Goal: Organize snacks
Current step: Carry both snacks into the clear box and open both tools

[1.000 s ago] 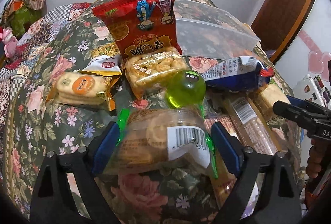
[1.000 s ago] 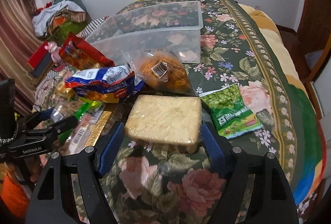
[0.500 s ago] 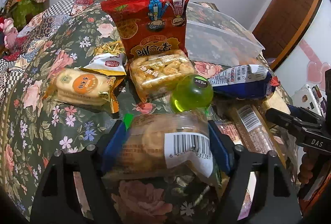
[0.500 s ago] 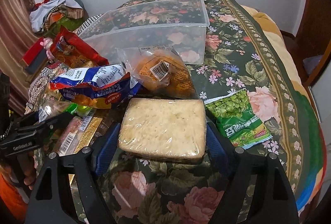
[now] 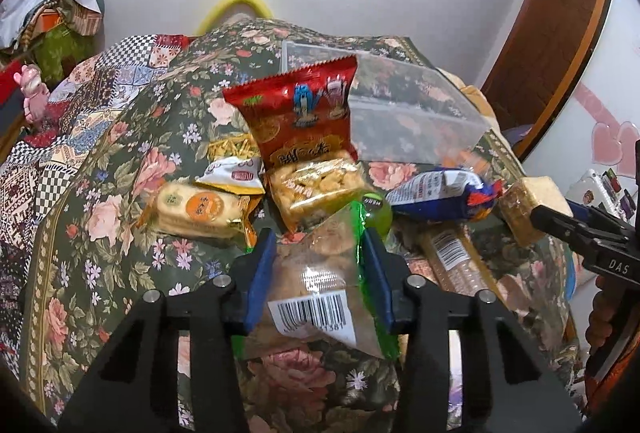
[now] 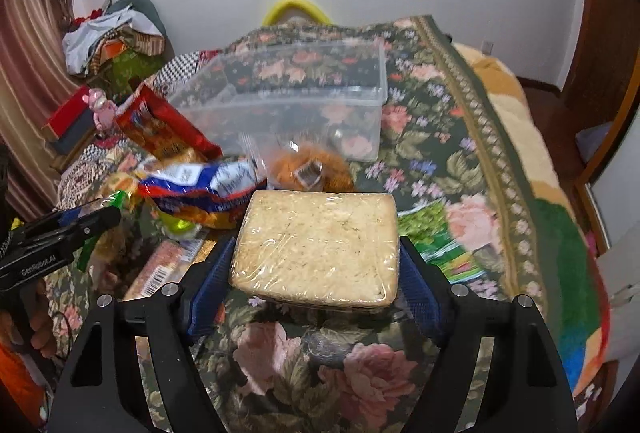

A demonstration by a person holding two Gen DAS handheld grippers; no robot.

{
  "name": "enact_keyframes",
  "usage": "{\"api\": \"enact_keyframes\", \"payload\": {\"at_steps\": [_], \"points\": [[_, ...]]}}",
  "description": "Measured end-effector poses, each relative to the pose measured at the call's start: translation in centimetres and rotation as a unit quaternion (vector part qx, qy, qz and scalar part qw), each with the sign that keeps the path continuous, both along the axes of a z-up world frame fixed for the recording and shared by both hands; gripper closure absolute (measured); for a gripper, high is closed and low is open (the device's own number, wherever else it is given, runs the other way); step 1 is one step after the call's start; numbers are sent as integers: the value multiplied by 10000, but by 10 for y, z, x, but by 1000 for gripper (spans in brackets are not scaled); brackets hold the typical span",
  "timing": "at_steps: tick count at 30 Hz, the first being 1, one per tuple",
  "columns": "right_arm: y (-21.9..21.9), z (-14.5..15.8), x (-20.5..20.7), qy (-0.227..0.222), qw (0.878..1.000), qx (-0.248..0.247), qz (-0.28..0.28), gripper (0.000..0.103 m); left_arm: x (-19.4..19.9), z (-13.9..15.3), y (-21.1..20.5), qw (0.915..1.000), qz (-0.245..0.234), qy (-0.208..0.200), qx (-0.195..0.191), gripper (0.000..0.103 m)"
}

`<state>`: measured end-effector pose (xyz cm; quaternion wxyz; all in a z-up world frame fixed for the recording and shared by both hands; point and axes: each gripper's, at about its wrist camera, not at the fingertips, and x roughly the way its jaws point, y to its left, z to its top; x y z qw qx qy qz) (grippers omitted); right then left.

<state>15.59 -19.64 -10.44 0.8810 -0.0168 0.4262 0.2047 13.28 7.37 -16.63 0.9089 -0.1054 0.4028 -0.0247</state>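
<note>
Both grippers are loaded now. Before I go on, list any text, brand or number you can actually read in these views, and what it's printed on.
"DAS": right gripper, on its black body.
"GenRobot.AI": left gripper, on its body.
"381": last barcode digits on the clear biscuit bag; the rest is cut off.
Red snack bag: characters too blurred.
Blue wrapper, orange-label cracker pack: print too small.
</note>
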Motion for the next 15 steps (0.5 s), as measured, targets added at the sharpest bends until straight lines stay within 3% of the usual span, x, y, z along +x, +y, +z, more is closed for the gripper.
{"api": "enact_keyframes", "payload": {"at_steps": [4, 7, 11, 15], "points": [[-5, 11, 0, -124, 9999, 94, -51, 27, 1, -4, -1, 9999, -3, 138, 50, 57], [-7, 13, -2, -139, 9998, 143, -73, 27, 7, -17, 4, 9986, 183, 503, -44, 33], [-8, 12, -6, -92, 9998, 151, -73, 27, 6, -31, 12, 9960, 313, 794, -275, 27], [-11, 9, -10, -86, 9999, 102, -82, 27, -1, -32, 12, 9966, 419, 705, -86, 9]]}}
